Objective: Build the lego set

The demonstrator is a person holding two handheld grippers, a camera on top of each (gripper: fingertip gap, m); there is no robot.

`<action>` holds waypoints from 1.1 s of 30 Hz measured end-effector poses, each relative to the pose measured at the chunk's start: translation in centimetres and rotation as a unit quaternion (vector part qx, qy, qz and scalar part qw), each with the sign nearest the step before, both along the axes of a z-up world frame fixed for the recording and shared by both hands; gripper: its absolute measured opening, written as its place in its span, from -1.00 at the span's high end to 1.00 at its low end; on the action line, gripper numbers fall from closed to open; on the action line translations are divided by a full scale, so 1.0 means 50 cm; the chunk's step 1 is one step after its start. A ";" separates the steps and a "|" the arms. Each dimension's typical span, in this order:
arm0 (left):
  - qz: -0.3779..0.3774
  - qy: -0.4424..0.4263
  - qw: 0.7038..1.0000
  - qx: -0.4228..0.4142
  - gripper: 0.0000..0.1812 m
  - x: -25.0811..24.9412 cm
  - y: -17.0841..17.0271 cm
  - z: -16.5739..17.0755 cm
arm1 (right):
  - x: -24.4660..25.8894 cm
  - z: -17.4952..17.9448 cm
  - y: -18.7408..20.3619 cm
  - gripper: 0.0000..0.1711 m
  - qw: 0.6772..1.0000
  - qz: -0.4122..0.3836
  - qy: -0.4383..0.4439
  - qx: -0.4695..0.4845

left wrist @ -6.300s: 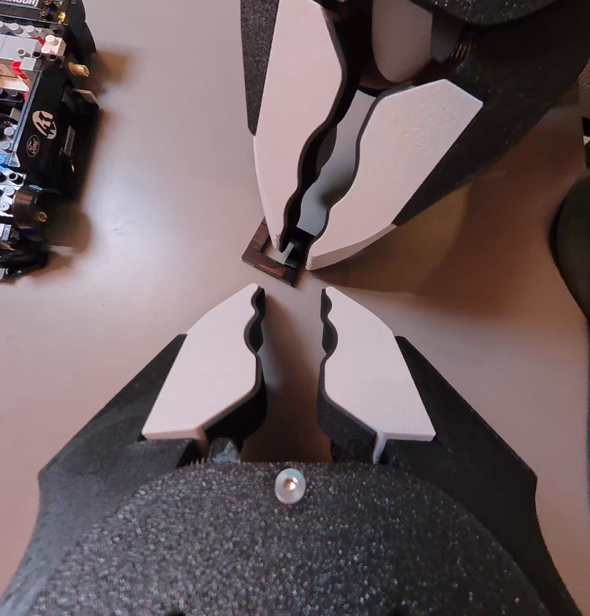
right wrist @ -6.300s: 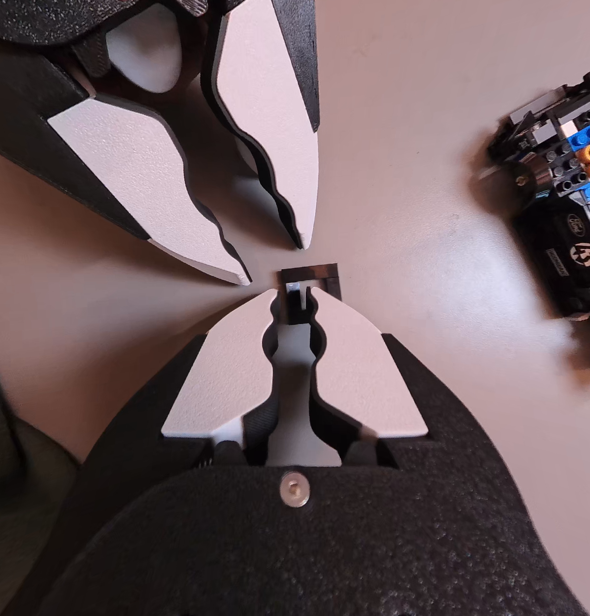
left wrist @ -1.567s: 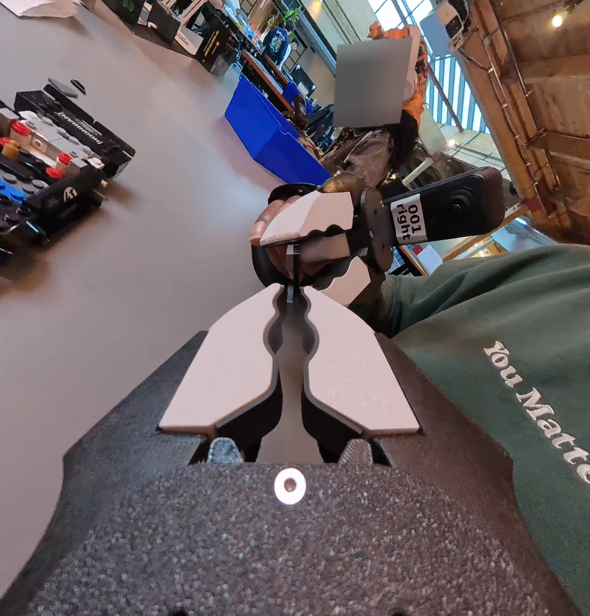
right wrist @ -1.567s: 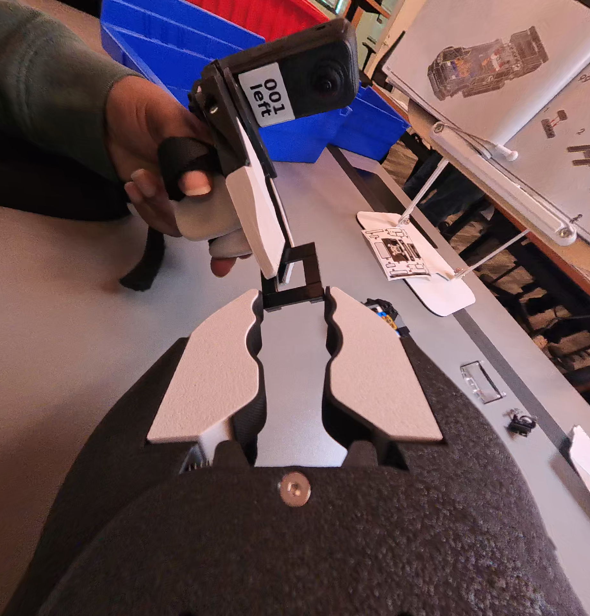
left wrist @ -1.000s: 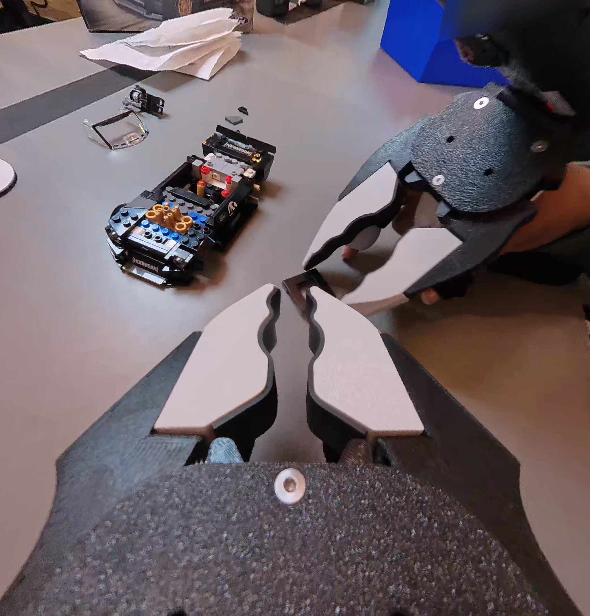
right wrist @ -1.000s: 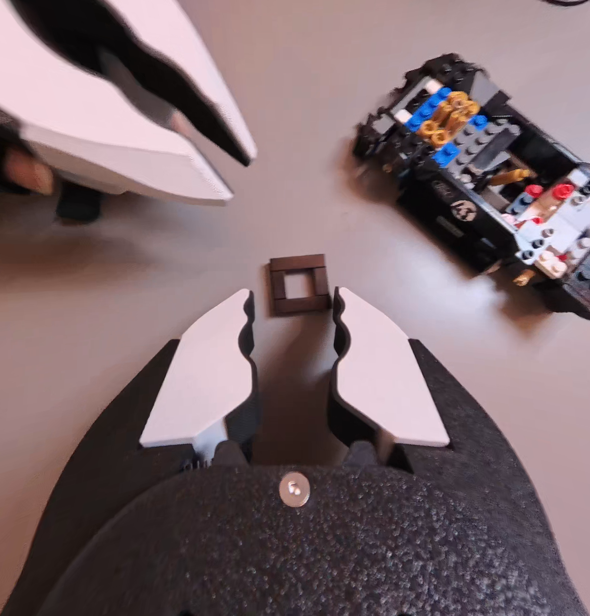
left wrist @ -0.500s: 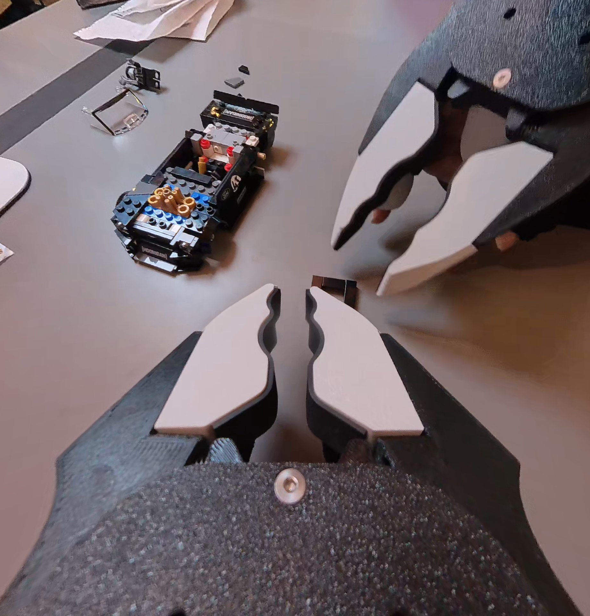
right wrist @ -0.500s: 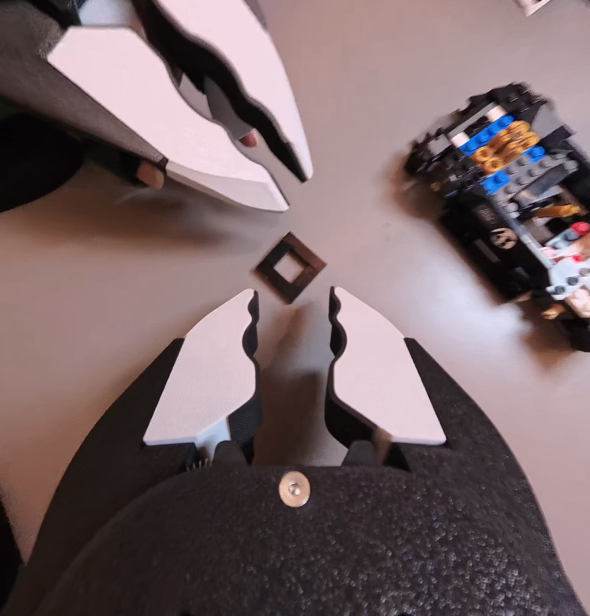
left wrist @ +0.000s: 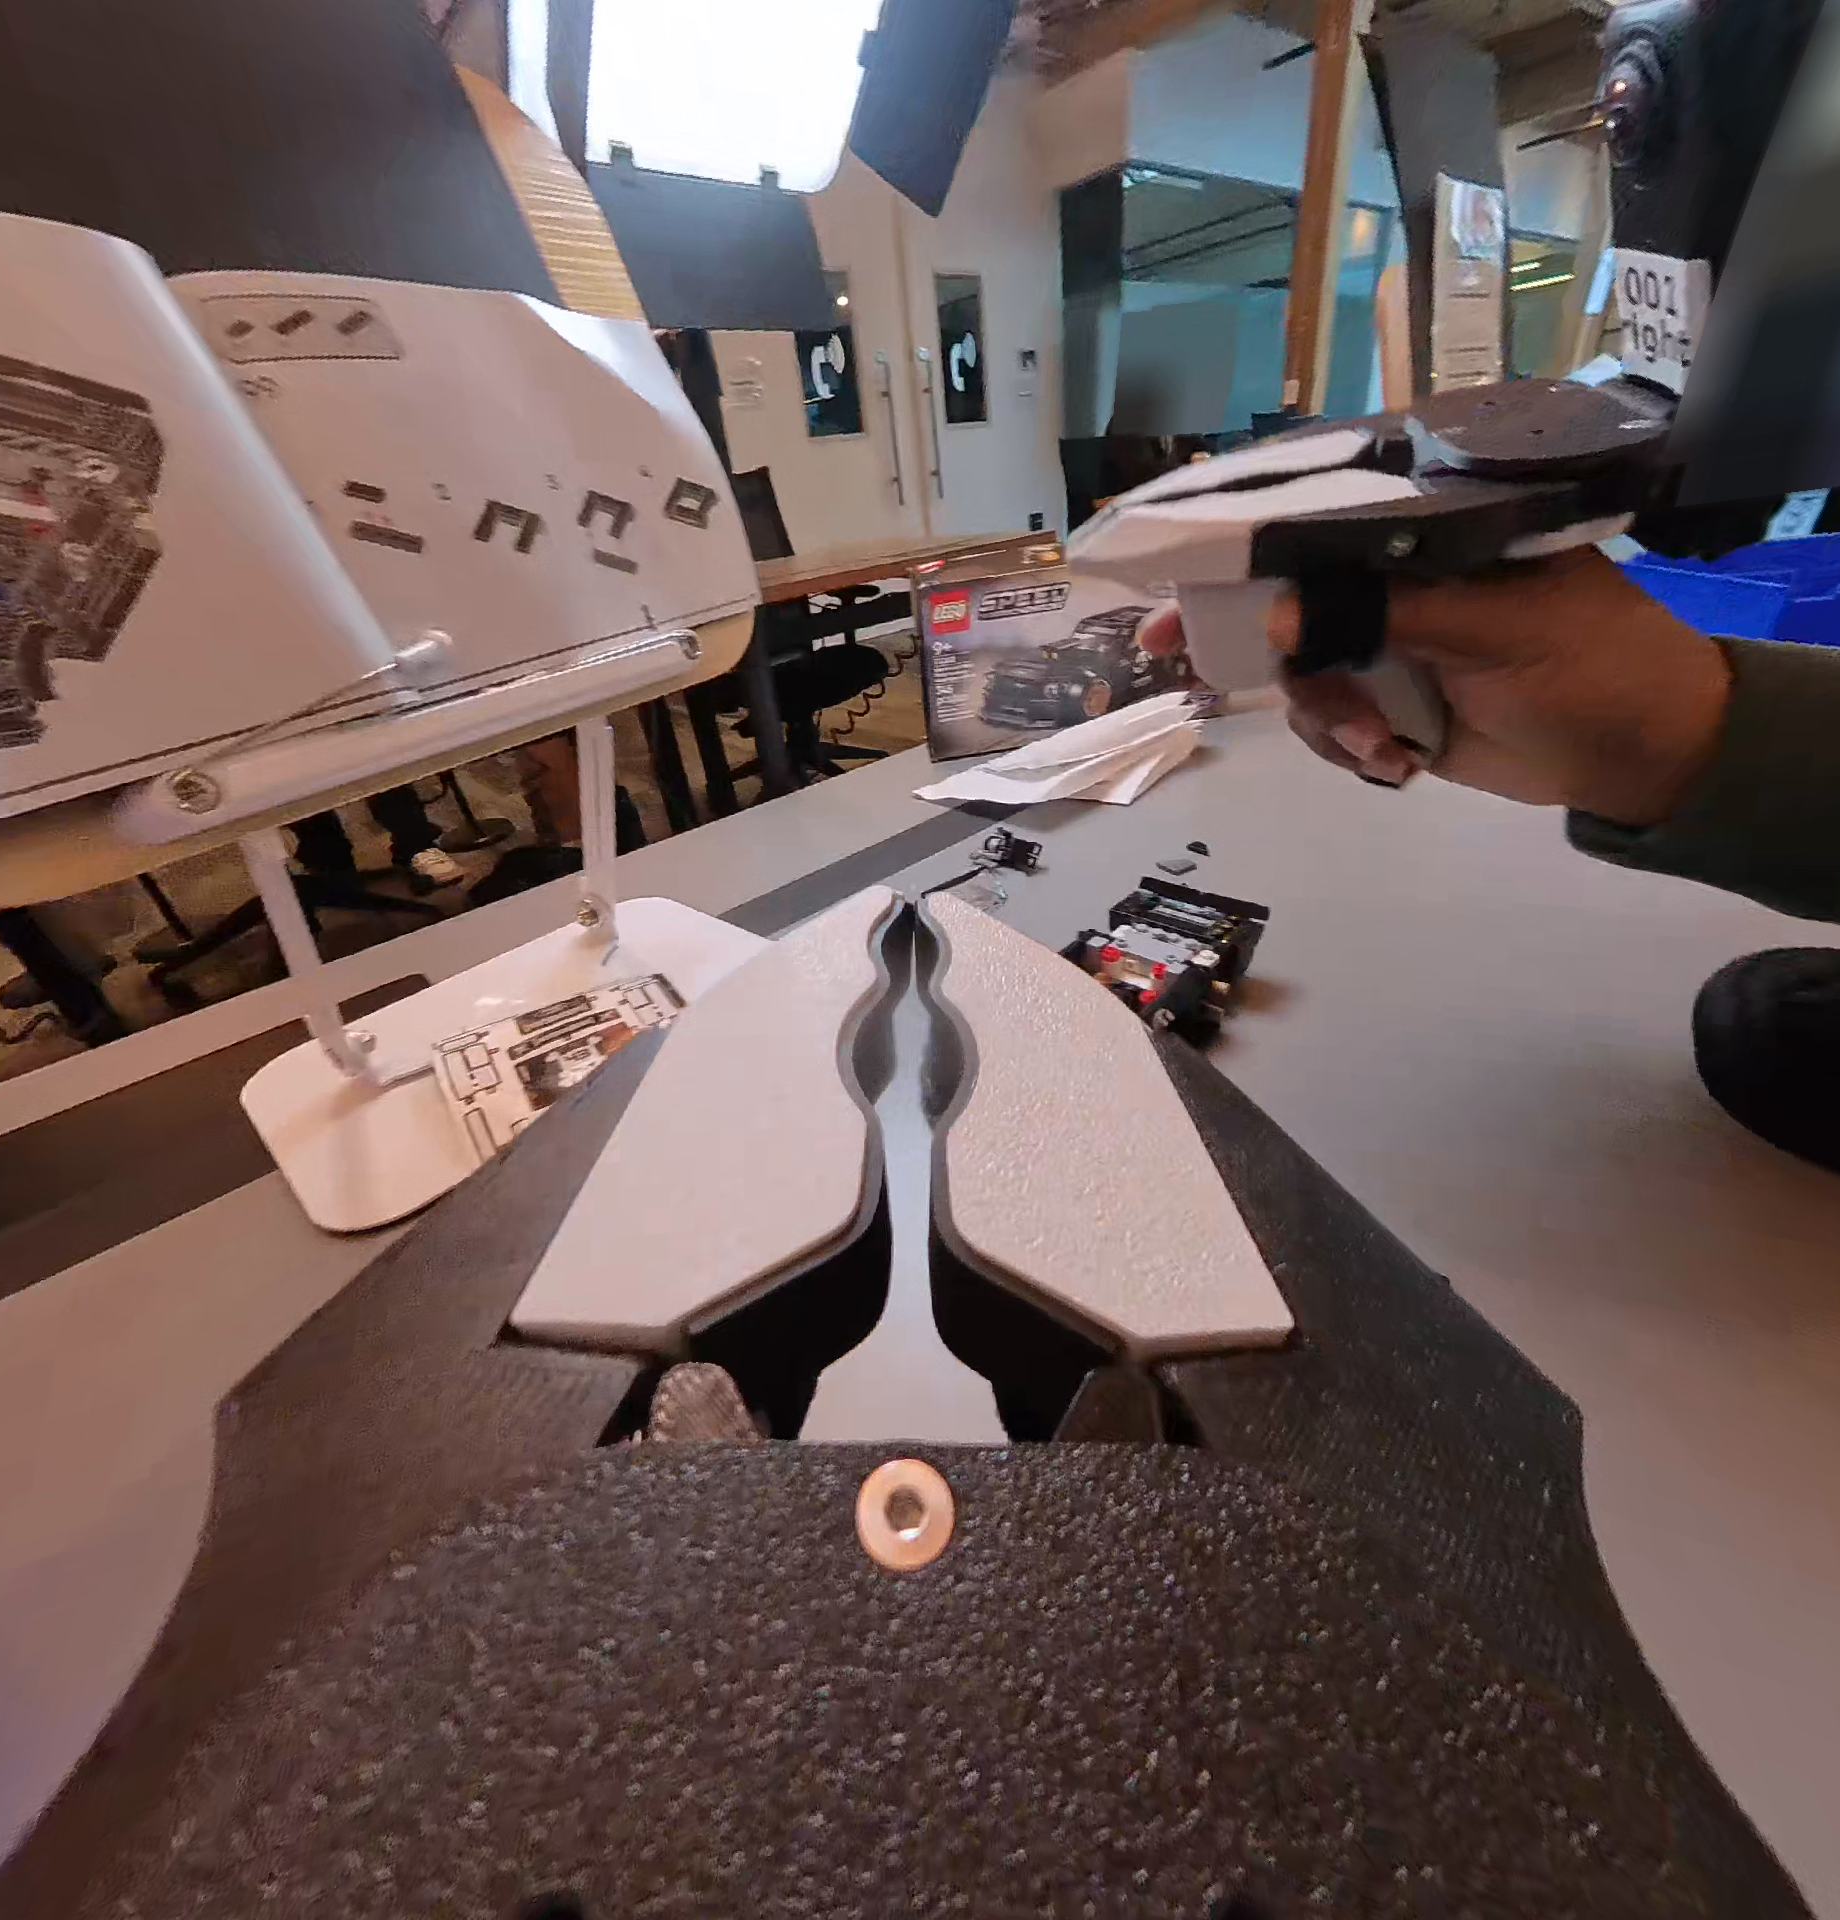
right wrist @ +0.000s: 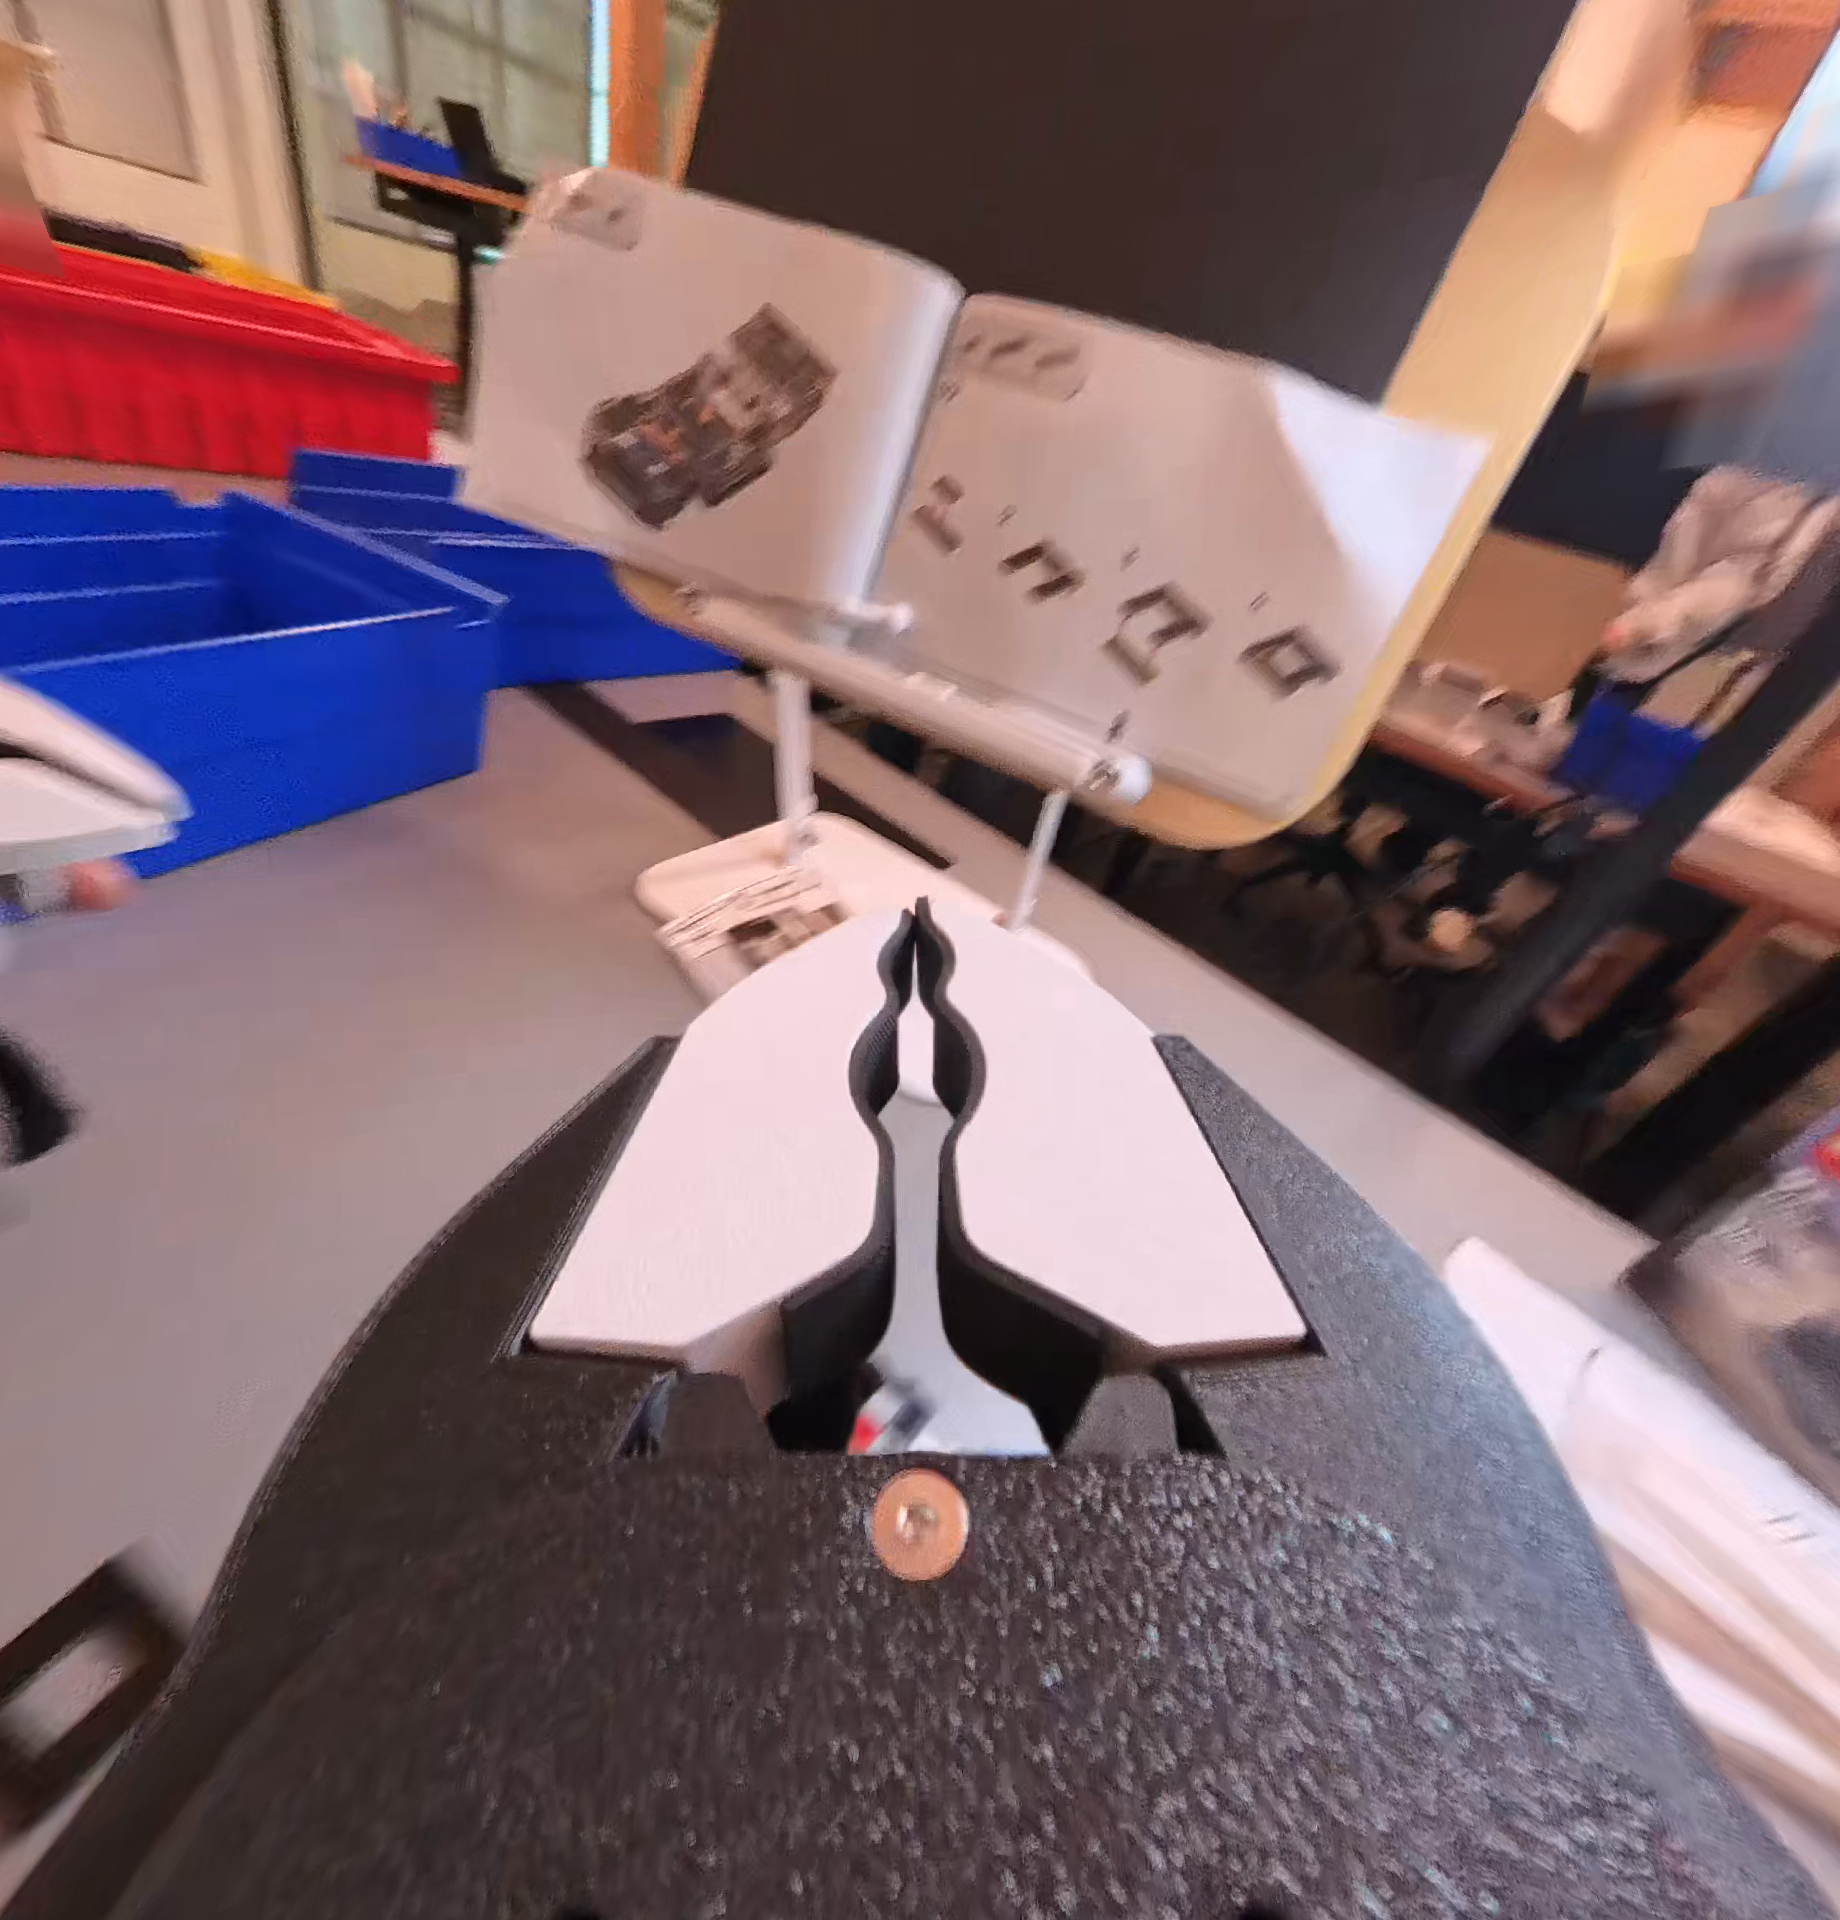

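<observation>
Both grippers lifted; instruction booklet [left wrist: 303, 540] ahead, car [left wrist: 1165, 961] beyond

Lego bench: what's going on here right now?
A person holds a gripper in each hand, both lifted off the table and aimed at the open manual on its stand. The left gripper and right gripper are both shut and empty. The half-built car sits untouched on the table, a few loose parts beyond it. A black square frame piece lies on the table near the right gripper. It looks like a pause to check the next step.
</observation>
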State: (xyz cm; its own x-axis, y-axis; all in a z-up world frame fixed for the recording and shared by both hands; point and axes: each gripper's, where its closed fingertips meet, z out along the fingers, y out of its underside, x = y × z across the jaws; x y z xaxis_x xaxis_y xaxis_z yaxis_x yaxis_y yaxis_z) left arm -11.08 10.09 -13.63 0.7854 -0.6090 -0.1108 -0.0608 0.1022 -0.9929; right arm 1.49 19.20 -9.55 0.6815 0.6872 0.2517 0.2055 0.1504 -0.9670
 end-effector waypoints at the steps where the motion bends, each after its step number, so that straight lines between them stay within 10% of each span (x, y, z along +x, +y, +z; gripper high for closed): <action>1: 0.006 -0.001 1.000 -0.002 1.00 -0.007 0.004 -0.001 | -0.002 0.016 0.032 0.96 1.000 -0.019 -0.003 0.020; 10: 0.070 0.081 0.994 0.007 0.89 -0.045 0.068 -0.013 | -0.055 0.086 0.314 0.19 0.992 -0.114 0.008 0.054; 20: 0.118 0.122 0.985 -0.024 0.78 -0.073 0.218 0.146 | -0.059 0.084 0.380 0.52 0.995 -0.072 0.064 0.013; 33: 0.111 0.231 0.963 -0.087 0.72 -0.098 0.302 0.122 | -0.080 0.065 0.326 0.79 0.992 0.041 0.109 -0.043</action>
